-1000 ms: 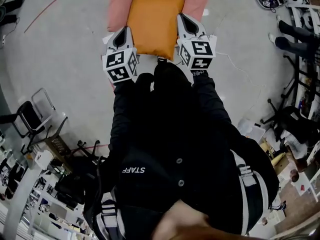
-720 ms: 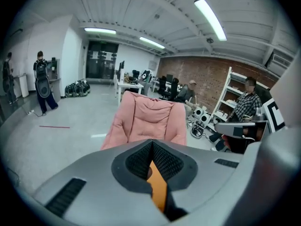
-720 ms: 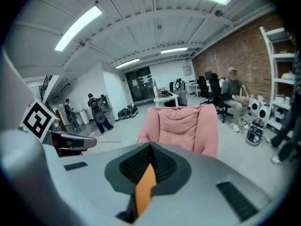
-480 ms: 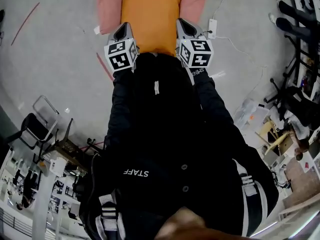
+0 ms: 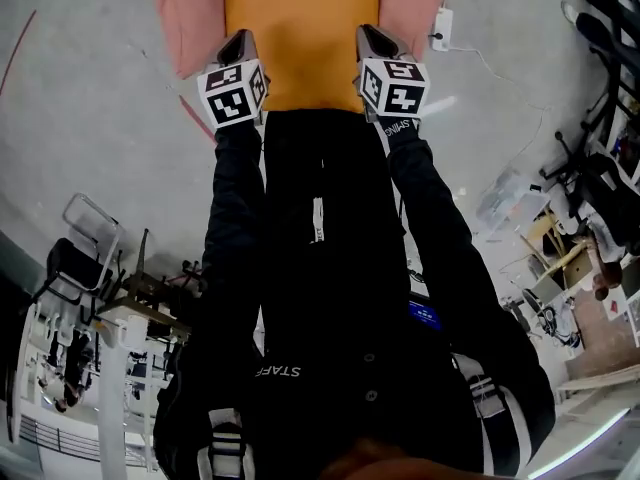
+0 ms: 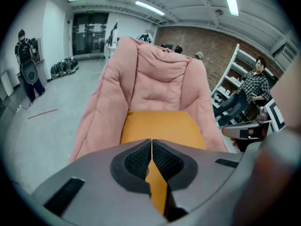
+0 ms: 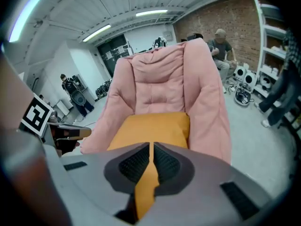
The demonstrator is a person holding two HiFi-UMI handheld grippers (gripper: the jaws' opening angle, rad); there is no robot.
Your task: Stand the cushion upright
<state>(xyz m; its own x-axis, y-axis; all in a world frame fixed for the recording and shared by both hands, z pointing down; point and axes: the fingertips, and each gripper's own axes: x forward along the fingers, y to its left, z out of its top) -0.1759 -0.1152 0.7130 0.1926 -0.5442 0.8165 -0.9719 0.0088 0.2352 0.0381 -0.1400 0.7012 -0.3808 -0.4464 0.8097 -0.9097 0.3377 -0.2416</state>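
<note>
An orange cushion [image 5: 305, 38] lies lengthwise over the seat of a pink padded floor chair [image 5: 185, 18]. My left gripper [image 5: 240, 43] is shut on the cushion's near left edge, and my right gripper [image 5: 370, 38] is shut on its near right edge. In the left gripper view a strip of orange fabric runs between the closed pads [image 6: 136, 159], and the cushion [image 6: 162, 126] stretches away towards the chair's back [image 6: 160, 79]. The right gripper view shows the same: fabric pinched at the gripper [image 7: 151, 149], the cushion [image 7: 150, 128] beyond it, and the chair's back [image 7: 160, 84] upright behind.
A white power strip [image 5: 440, 28] with its cable lies on the grey floor right of the chair. Folding chairs [image 5: 90, 238] stand at the left, clutter and shelving [image 5: 600, 168] at the right. People stand and sit in the background [image 6: 256, 86].
Both grippers have sunk with the cushion down onto the pink chair. In the head view the cushion and chair have grown larger and slid up the picture.
</note>
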